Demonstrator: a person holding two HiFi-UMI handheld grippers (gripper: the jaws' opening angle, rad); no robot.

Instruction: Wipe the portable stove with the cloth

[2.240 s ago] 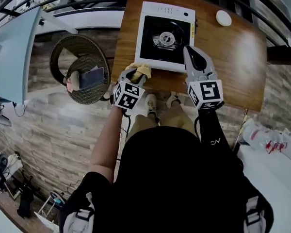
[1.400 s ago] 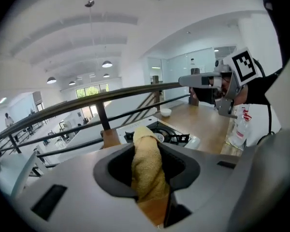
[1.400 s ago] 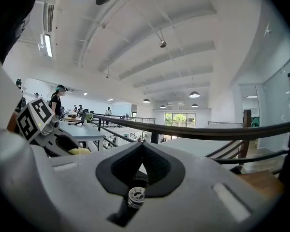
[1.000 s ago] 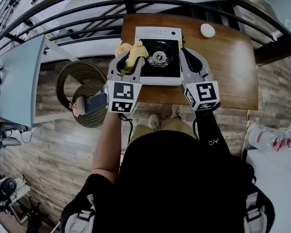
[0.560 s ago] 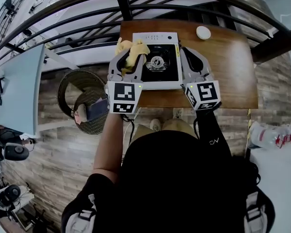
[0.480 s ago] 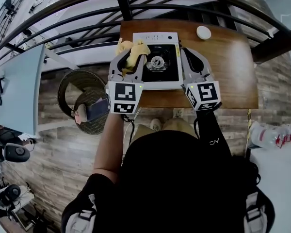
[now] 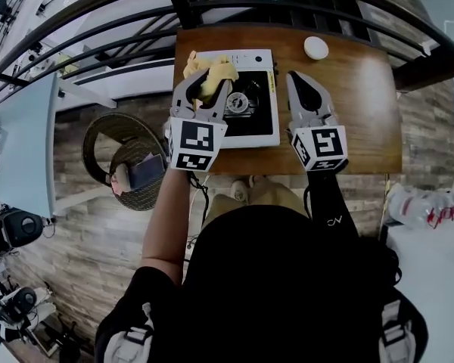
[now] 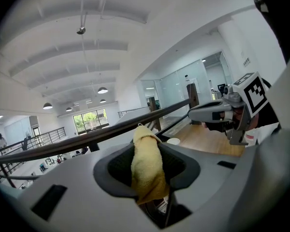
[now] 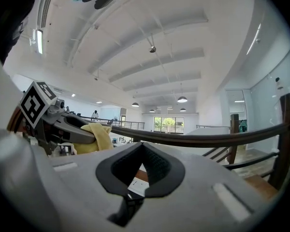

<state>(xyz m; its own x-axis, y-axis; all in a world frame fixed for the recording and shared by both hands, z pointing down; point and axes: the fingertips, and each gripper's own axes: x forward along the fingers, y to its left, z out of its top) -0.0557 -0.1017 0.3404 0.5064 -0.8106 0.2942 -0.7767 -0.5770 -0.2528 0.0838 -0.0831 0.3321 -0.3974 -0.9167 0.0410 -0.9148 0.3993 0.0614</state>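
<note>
The left hand-held gripper [image 7: 203,89] pinches the yellow cloth [image 7: 209,69] over the stove's [image 7: 259,121] 10 o'clock corner. The rest of the stove, on the table [image 7: 363,89], lies toward 4 o'clock. The right hand-held gripper [image 7: 297,79] is clenched on nothing, beside the stove's 3 o'clock edge.

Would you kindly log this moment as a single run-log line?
left gripper shut on cloth over far-left corner of stove | right gripper shut, empty, beside stove right edge | stove on table | contact unclear
</note>
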